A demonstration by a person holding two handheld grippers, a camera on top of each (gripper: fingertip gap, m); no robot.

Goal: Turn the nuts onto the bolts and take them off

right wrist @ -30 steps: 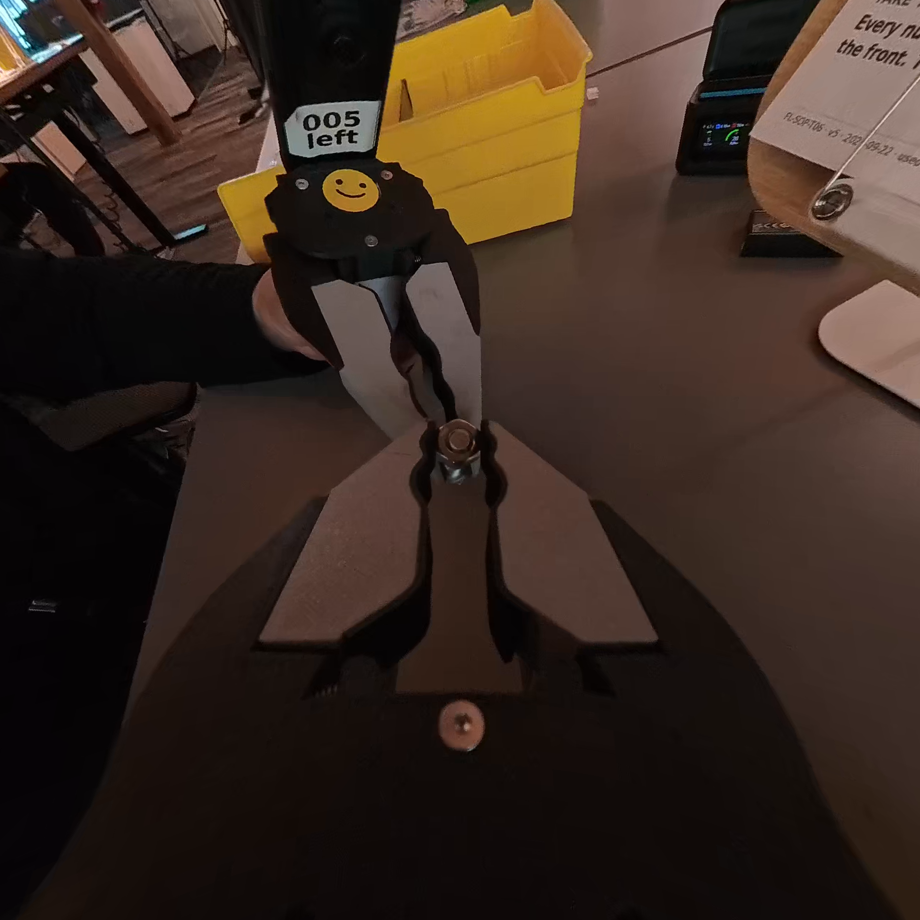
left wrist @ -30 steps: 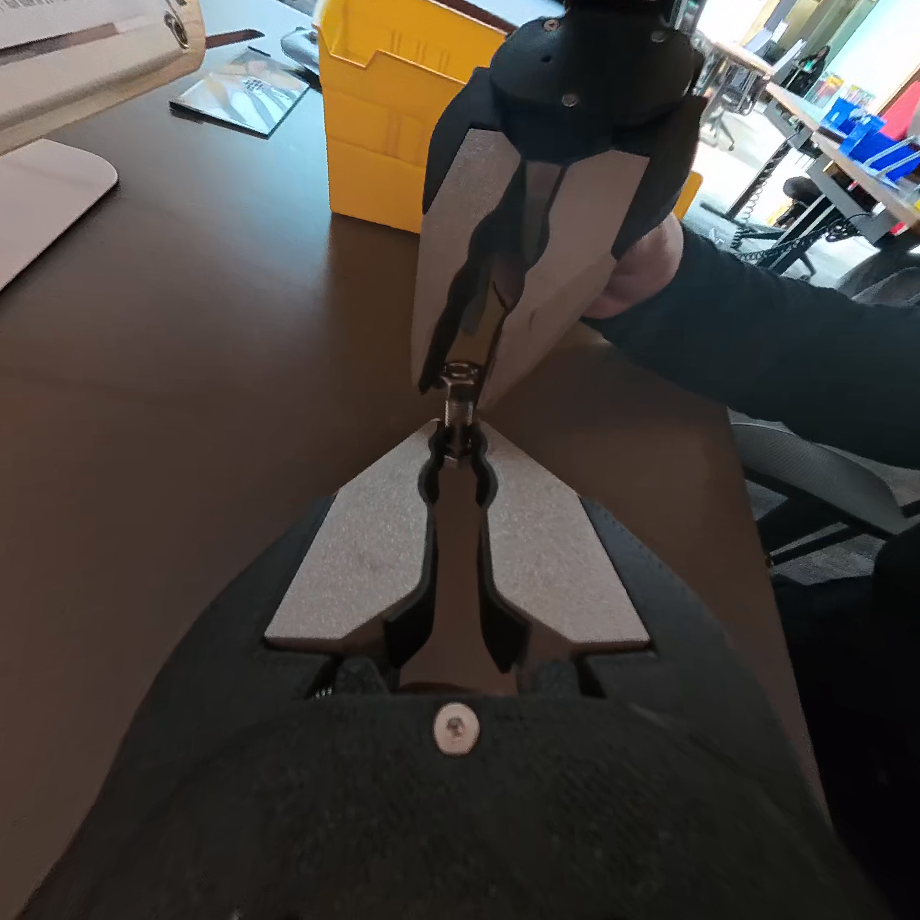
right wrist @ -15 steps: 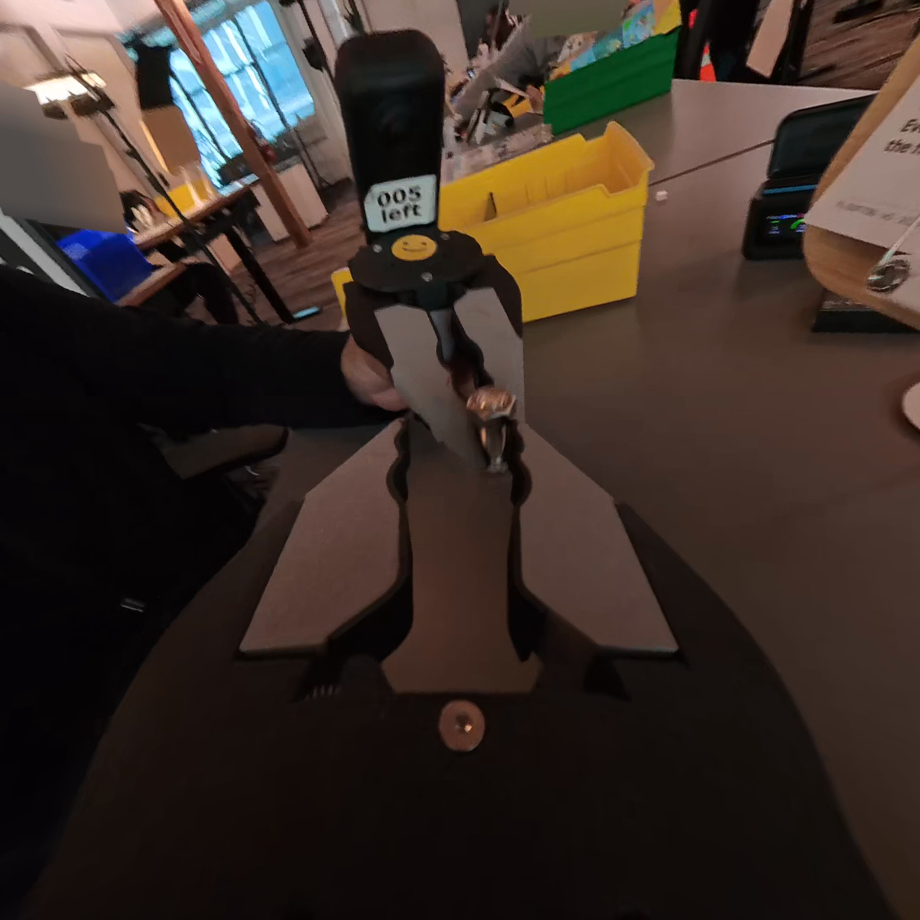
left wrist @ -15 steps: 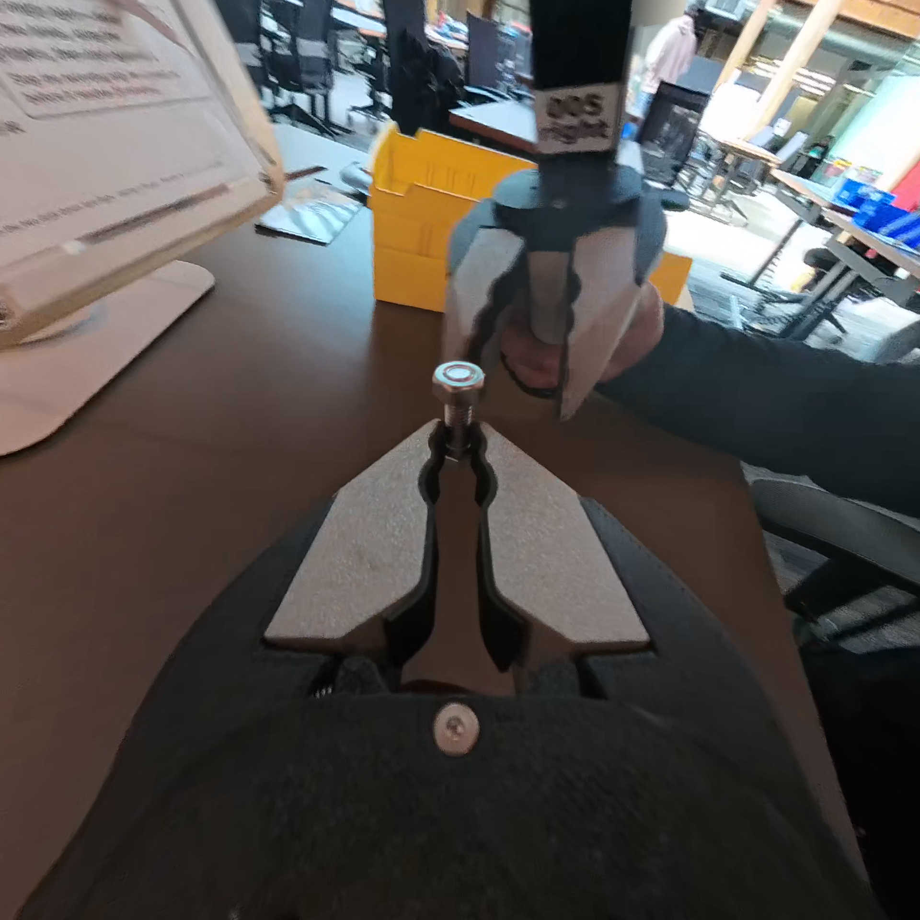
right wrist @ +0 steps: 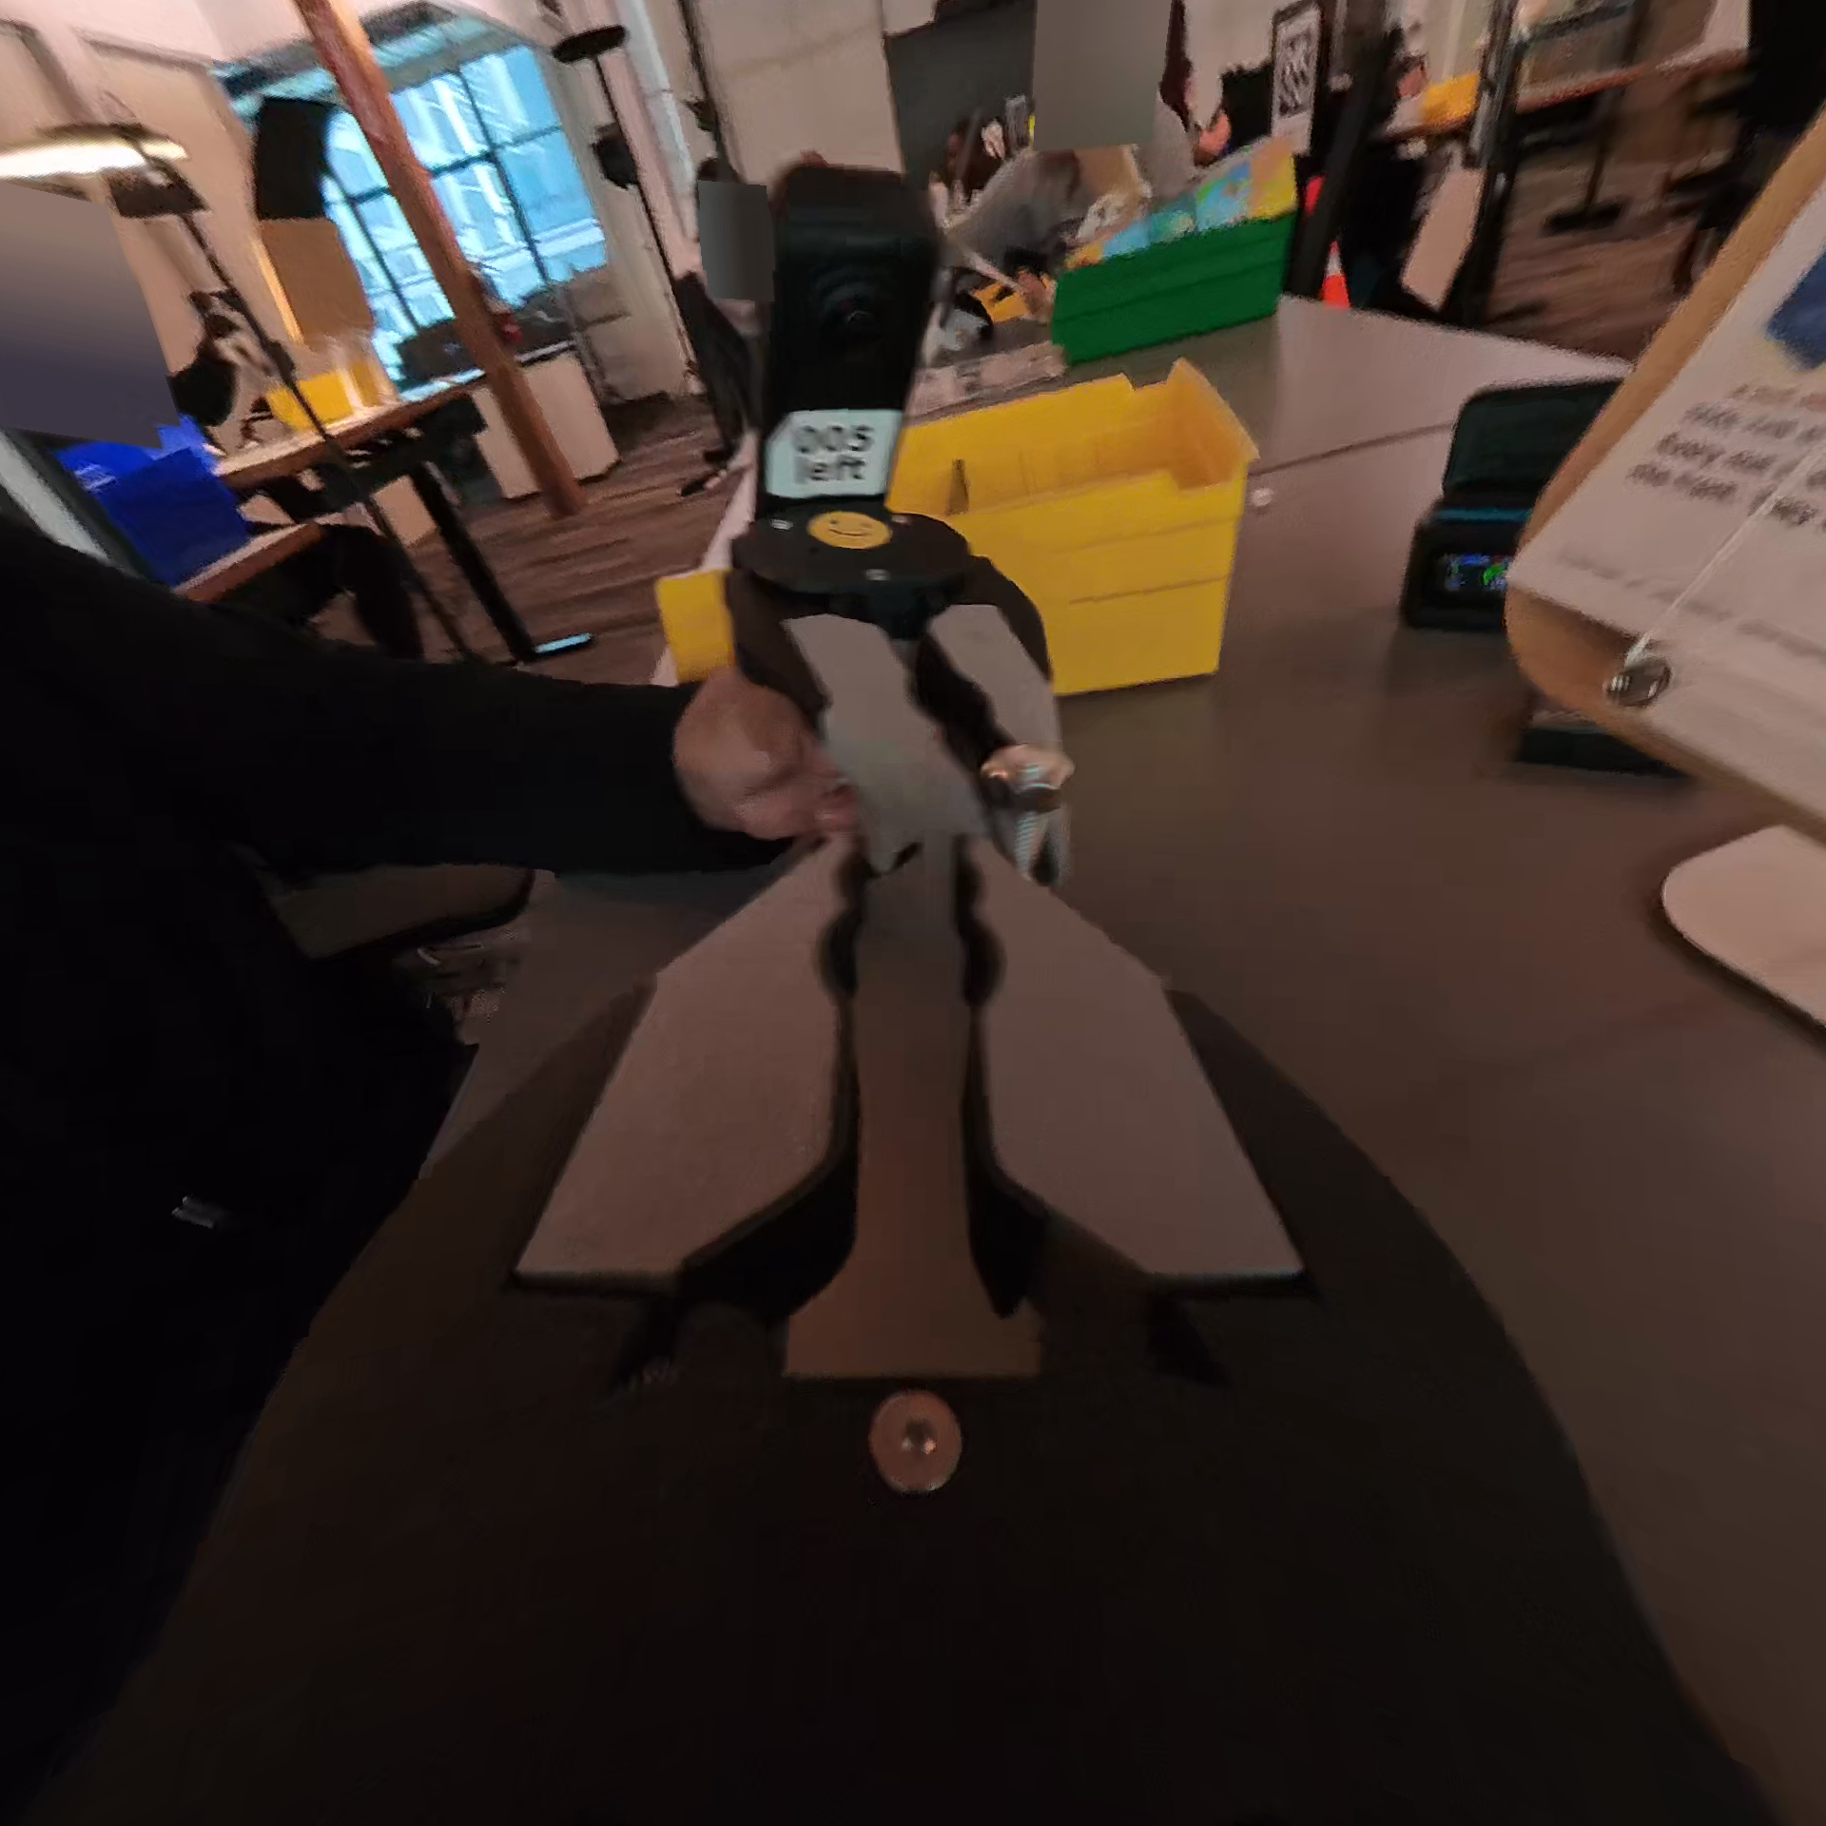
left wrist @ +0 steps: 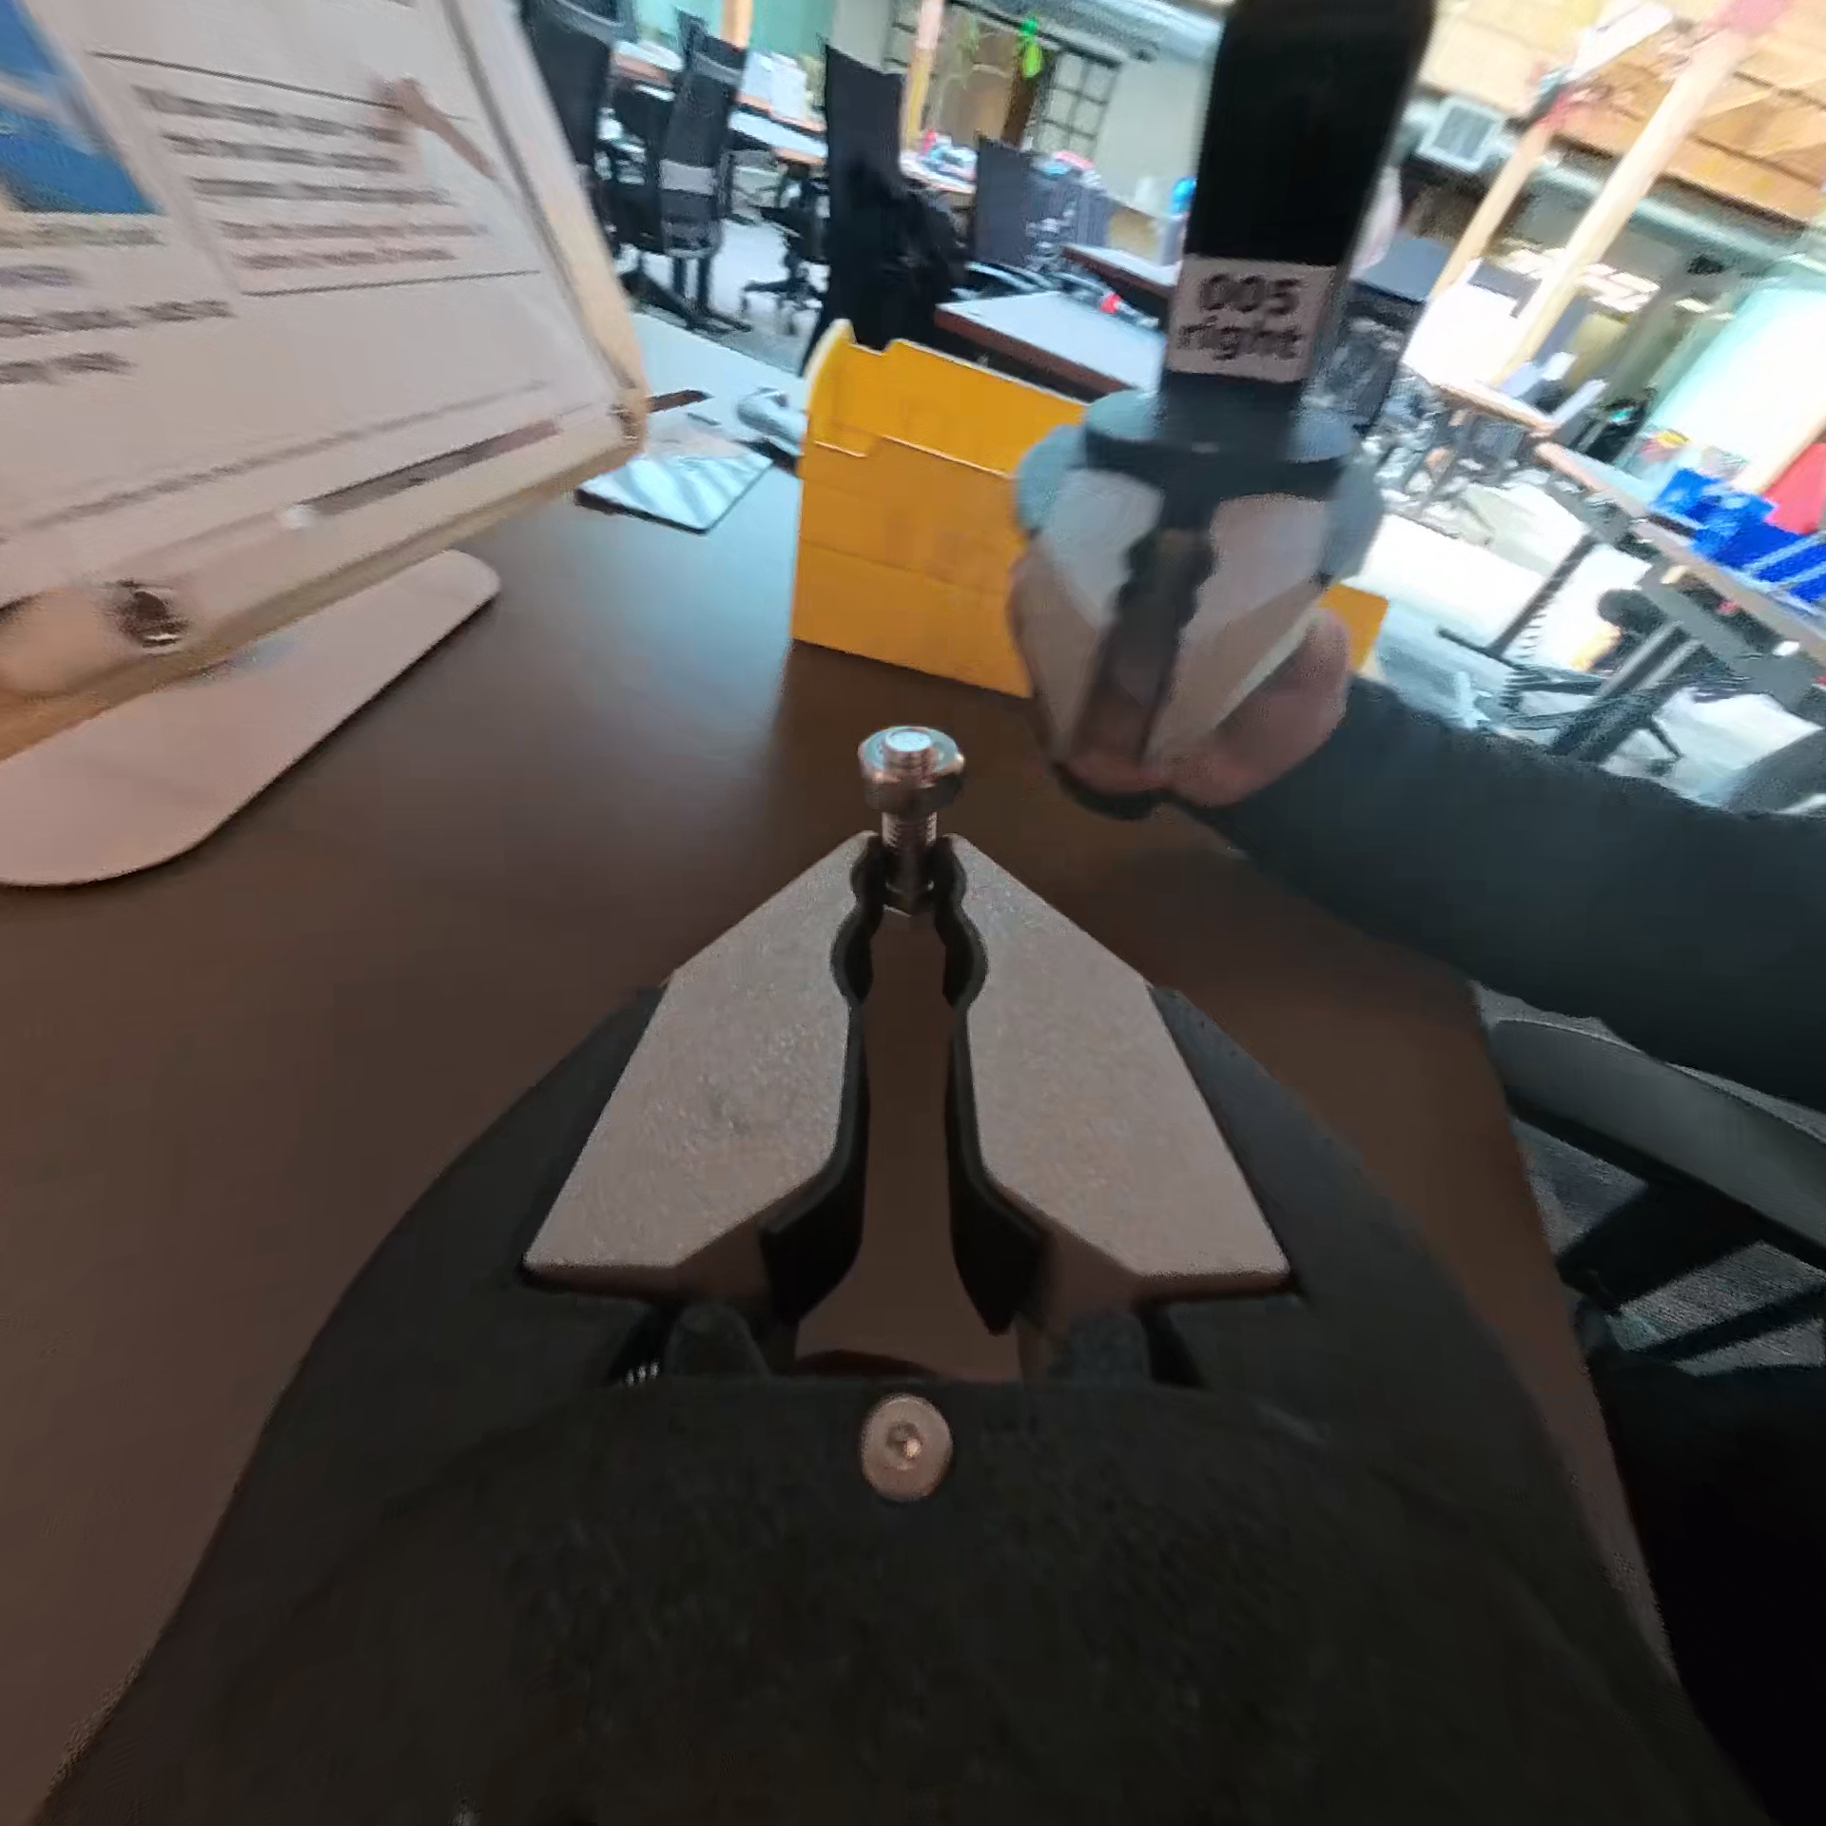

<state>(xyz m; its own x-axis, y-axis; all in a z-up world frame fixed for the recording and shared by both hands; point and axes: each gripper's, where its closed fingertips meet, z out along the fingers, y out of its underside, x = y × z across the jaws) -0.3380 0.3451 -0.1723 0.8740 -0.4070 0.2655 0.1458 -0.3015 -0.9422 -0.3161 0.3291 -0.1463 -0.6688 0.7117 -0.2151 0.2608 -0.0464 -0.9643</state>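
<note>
Left gripper, jaws nearly closed, clamping a steel bolt by its lower end, shank pointing away from the palm to expose the hex nut near the tip for turning. Right gripper, jaws parted and empty, held clear of the nut, apparently between turns. Bolt head hidden inside the left fingertips; thread engagement hard to judge. Yellow bin near the far edge of the dark table, contents out of sight. Document stand at one side edge, cut off and blurred by motion.
</note>
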